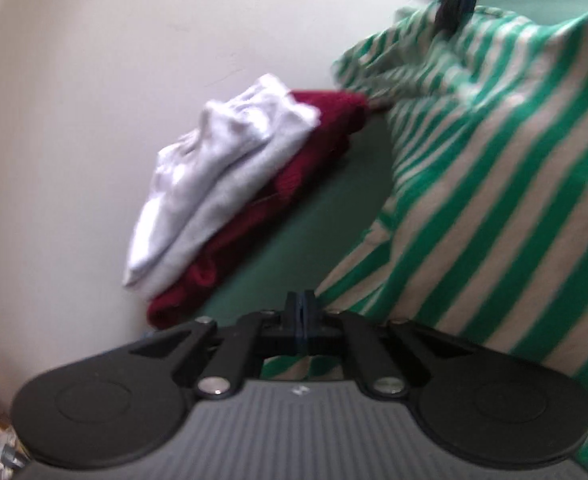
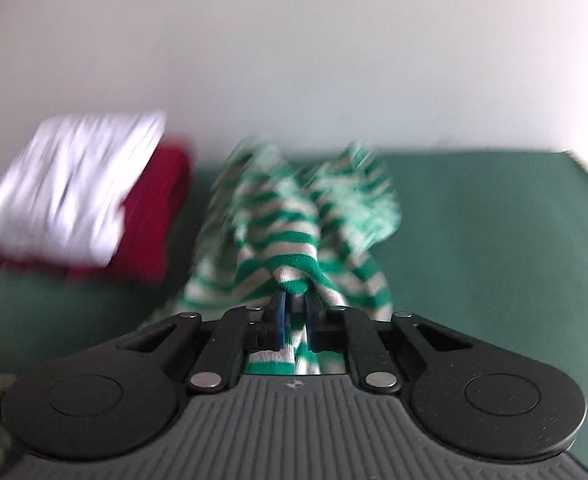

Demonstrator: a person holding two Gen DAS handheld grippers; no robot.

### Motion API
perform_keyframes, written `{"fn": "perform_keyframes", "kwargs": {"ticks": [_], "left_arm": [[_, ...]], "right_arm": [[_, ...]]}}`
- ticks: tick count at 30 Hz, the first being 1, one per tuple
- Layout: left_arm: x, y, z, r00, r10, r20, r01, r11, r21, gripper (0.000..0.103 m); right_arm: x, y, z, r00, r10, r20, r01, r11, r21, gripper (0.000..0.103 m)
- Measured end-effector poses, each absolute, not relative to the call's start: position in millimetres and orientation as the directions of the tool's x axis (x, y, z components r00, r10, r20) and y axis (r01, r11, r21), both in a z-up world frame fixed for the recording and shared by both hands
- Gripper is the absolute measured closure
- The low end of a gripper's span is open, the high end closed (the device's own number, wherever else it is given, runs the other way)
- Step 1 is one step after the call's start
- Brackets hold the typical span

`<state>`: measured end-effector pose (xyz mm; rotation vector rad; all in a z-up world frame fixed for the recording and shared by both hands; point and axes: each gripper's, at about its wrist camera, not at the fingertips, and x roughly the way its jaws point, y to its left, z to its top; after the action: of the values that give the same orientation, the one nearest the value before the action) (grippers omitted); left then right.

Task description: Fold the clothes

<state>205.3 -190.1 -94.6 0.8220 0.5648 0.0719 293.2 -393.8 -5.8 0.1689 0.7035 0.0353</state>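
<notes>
Mid-fold: right gripper clenched on the green-and-cream striped knit top – left gripper clamped, apparently empty. Next: lay it flat on the green bench.

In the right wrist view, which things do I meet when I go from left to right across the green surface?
White folded garment lying on the dark red garment → green-and-white striped garment, pinched in the right tool → bare green surface.
</notes>
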Motion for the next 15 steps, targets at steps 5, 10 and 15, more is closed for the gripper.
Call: {"fn": "perform_keyframes", "kwargs": {"ticks": [5,10,15], "left_arm": [[242,-152,-89,0.787,0.4,-0.47,0.041,0.726,0.687,0.103],[220,-156,-59,0.817,0.243,-0.523,0.091,0.841,0.533,0.087],[202,-202,-70,0.847,0.144,-0.512,0.225,0.776,0.589,0.096]], "right_arm": [[286,-438,-8,0.789,-0.026,-0.613,0.175,0.967,0.184,0.096],[285,-430,2,0.791,0.191,-0.581,-0.009,0.953,0.301,0.05],[308,-369,-13,0.734,0.239,-0.636,-0.197,0.971,0.138,0.046]]}}
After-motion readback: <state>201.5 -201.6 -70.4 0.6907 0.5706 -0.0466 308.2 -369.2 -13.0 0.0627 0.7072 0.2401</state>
